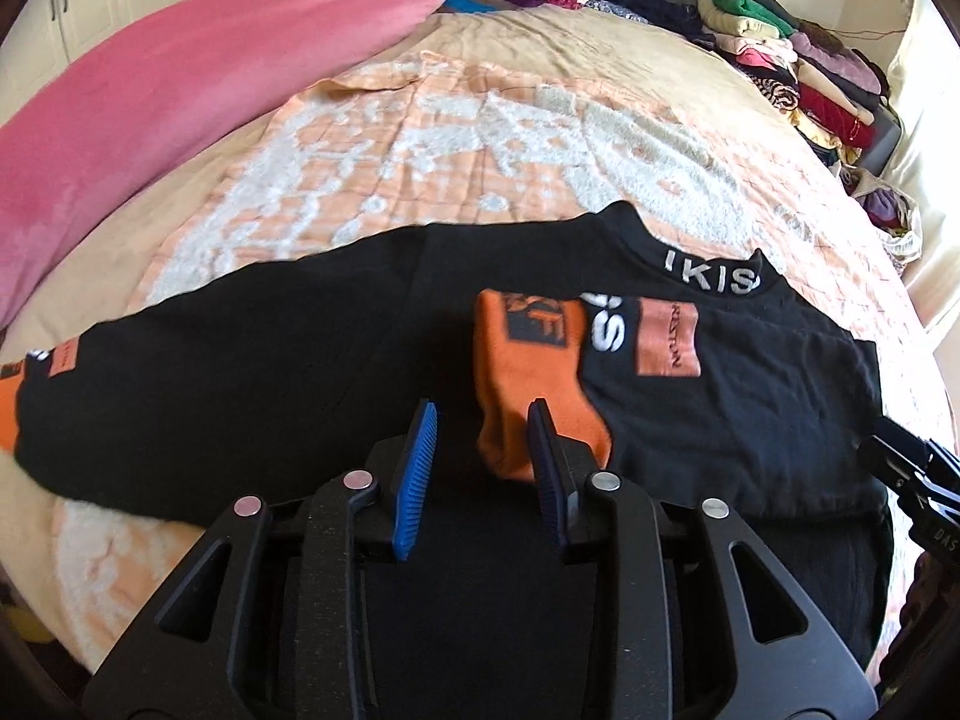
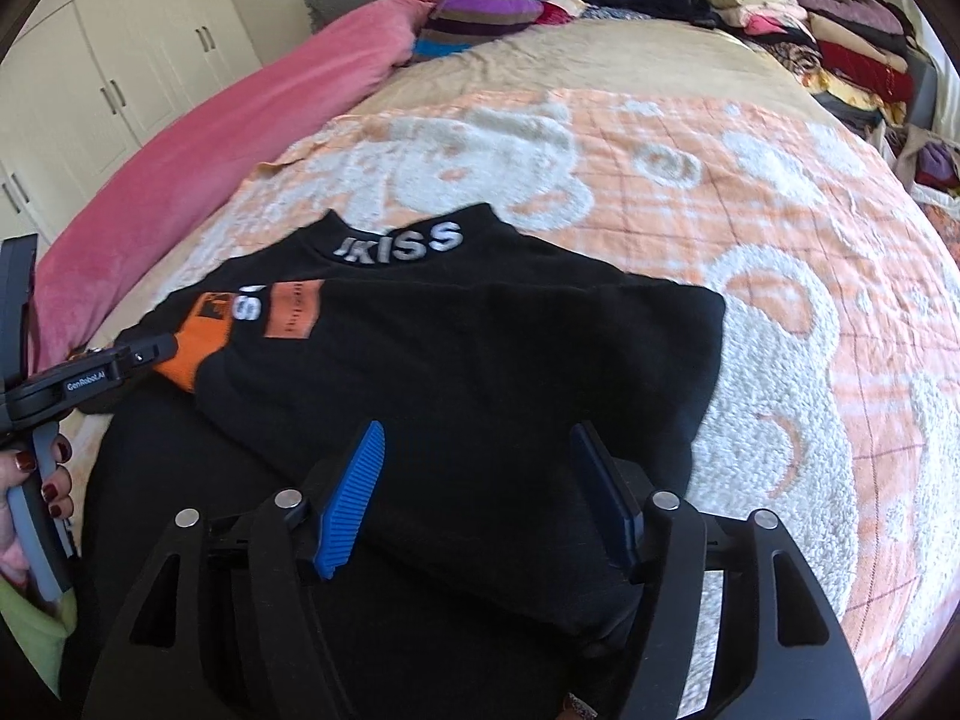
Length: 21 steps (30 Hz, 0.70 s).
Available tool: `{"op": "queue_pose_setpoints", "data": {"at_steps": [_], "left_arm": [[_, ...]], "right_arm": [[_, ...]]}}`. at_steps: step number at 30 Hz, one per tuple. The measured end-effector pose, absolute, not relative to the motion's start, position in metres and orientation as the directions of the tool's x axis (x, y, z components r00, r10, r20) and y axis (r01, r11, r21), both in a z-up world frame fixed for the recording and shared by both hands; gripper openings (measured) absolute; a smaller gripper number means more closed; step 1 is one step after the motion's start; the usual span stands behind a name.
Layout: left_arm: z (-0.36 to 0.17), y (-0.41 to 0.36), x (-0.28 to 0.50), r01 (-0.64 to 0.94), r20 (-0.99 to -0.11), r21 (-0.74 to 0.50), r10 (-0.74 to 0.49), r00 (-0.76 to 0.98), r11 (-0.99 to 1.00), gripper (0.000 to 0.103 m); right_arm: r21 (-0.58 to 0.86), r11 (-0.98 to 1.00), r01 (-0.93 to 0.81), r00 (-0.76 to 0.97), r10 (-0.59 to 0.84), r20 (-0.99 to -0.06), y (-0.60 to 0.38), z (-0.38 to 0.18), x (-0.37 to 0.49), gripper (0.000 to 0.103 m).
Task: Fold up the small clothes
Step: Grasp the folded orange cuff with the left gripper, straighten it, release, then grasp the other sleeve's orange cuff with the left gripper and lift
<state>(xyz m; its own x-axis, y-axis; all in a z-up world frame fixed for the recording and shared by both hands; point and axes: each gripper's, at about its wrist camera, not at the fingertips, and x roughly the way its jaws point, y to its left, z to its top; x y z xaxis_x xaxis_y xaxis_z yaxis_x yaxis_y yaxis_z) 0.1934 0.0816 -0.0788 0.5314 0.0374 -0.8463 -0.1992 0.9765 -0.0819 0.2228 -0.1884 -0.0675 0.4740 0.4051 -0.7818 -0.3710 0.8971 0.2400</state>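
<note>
1. Item: black sweatshirt [image 2: 456, 360] lies flat on the bed [image 2: 780, 192], near edge, collar w/ white lettering at far side. Right sleeve is already folded in across the chest; its orange cuff [image 1: 528, 372] rests on the body approx. centre. Left sleeve [image 1: 180, 372] lies stretched out to the left, not yet folded.
2. Left gripper [image 1: 483, 444]: fingers apart, nothing held. Right-hand pad sits just beside or touching the orange cuff; cannot tell which.
3. Right gripper [image 2: 480, 480]: fingers apart, hanging over the near right part of the body, empty. Contact w/ fabric not resolvable.
4. Handling (judgement): soft fleece-like knit, light, limp. It will drape and sag when lifted, no stiffness to hold a crease. Not fragile, not slippery; ribbed pads should bite well.
5. Grip pts (judgement): pinch at seams, cuffs or hem, where the fabric is doubled. For the left sleeve, take the cuff end. Pinch shallow, else a lower layer comes up too and drags the fold.
6. Surroundings: pink blanket [image 1: 180, 78] far left, clothes stacks [image 2: 840, 30] far right, well apart.
</note>
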Motion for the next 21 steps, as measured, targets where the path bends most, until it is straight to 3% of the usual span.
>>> {"op": "queue_pose_setpoints", "data": {"at_steps": [5,6,7,12,21], "left_arm": [[-0.070,0.081,0.182,-0.177,-0.842,-0.067,0.040,0.539,0.982,0.045],[-0.067,0.081,0.180,-0.175,-0.840,-0.070,0.037,0.542,0.982,0.053],[-0.064,0.080,0.178,-0.171,-0.836,-0.072,0.034,0.548,0.983,0.060],[-0.048,0.081,0.170,-0.167,-0.818,-0.079,0.032,0.575,0.983,0.077],[-0.031,0.118,0.150,-0.238,-0.795,-0.073,0.088,0.601,0.968,0.086]], "right_arm": [[0.219,0.890,-0.399,0.524,0.417,-0.743,-0.178,-0.045,0.209,0.091],[0.213,0.890,-0.404,0.534,0.418,-0.734,-0.176,-0.042,0.206,0.094],[0.208,0.889,-0.409,0.543,0.420,-0.727,-0.175,-0.038,0.204,0.095],[0.198,0.887,-0.418,0.578,0.428,-0.695,-0.173,-0.023,0.195,0.097],[0.204,0.862,-0.464,0.582,0.470,-0.664,-0.153,0.003,0.182,0.098]]}}
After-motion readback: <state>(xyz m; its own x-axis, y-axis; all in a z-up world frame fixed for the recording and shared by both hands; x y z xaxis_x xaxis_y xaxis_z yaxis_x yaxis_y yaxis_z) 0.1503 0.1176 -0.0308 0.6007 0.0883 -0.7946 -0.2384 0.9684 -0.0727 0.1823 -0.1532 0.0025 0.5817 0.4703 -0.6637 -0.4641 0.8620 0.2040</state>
